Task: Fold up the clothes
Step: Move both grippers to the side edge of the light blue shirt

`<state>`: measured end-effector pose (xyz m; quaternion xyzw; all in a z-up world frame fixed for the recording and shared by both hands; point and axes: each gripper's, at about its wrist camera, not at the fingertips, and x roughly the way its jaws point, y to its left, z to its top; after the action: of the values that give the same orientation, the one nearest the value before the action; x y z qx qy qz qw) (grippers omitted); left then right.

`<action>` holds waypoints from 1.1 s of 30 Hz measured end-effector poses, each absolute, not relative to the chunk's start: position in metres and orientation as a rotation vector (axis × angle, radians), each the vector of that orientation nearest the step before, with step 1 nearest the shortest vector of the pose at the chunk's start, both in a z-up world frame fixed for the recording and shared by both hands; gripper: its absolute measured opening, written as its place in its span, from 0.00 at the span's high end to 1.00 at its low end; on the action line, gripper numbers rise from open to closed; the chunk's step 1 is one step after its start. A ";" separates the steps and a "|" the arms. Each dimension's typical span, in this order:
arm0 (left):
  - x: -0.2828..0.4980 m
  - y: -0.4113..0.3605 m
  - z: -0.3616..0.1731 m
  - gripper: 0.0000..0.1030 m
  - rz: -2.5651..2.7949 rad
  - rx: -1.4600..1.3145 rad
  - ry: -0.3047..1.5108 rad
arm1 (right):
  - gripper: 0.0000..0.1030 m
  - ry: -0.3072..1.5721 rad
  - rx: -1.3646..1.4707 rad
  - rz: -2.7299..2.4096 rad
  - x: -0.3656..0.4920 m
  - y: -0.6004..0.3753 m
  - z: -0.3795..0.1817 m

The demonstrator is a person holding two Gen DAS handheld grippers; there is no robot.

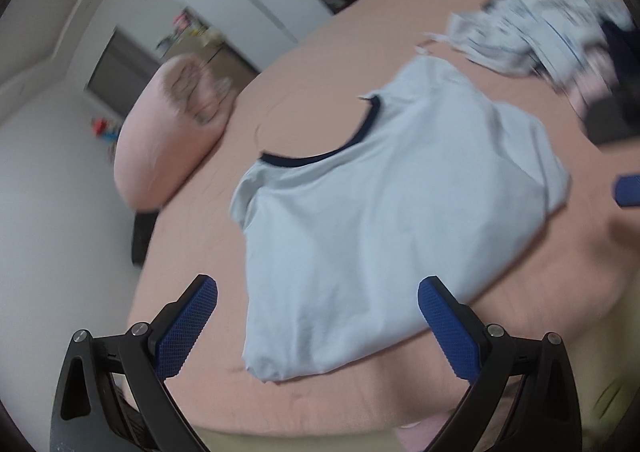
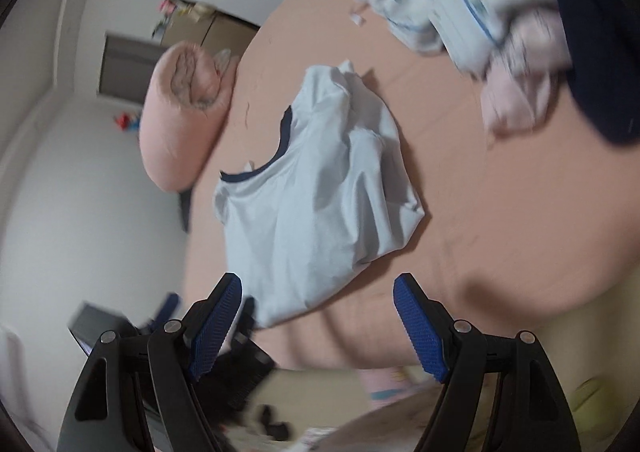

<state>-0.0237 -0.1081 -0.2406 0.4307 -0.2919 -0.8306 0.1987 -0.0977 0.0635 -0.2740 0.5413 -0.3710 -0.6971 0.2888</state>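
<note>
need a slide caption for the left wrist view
Open left hand-held gripper above a light blue t-shirt lying on a pink bed sheet, pillow beside it.

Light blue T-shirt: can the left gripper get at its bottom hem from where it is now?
Probably yes. The left gripper is open and empty, with the light blue T-shirt lying flat on the pink bed sheet right ahead of it. The hem is nearest, and nothing lies between.
</note>
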 end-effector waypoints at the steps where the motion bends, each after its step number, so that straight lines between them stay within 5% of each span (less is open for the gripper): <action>1: -0.025 -0.102 -0.247 0.01 -2.309 1.206 -0.879 | 0.24 -1.038 1.448 -1.829 -0.098 0.064 -0.282; 9: -0.033 -0.080 -0.267 0.01 -2.278 1.221 -1.073 | 0.24 -1.390 1.421 -1.674 -0.088 0.076 -0.333; 19: -0.045 -0.065 -0.278 0.01 -2.292 1.279 -1.133 | 0.24 -1.519 1.384 -1.624 -0.099 0.068 -0.358; 33: -0.044 -0.046 -0.303 0.01 -2.253 1.281 -1.355 | 0.11 -1.563 1.305 -1.606 -0.121 0.058 -0.346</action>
<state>-0.0443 -0.0459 -0.3031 0.4355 -0.4604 -0.7659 0.1081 -0.1214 0.0582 -0.3455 0.4845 -0.5803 -0.5960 0.2707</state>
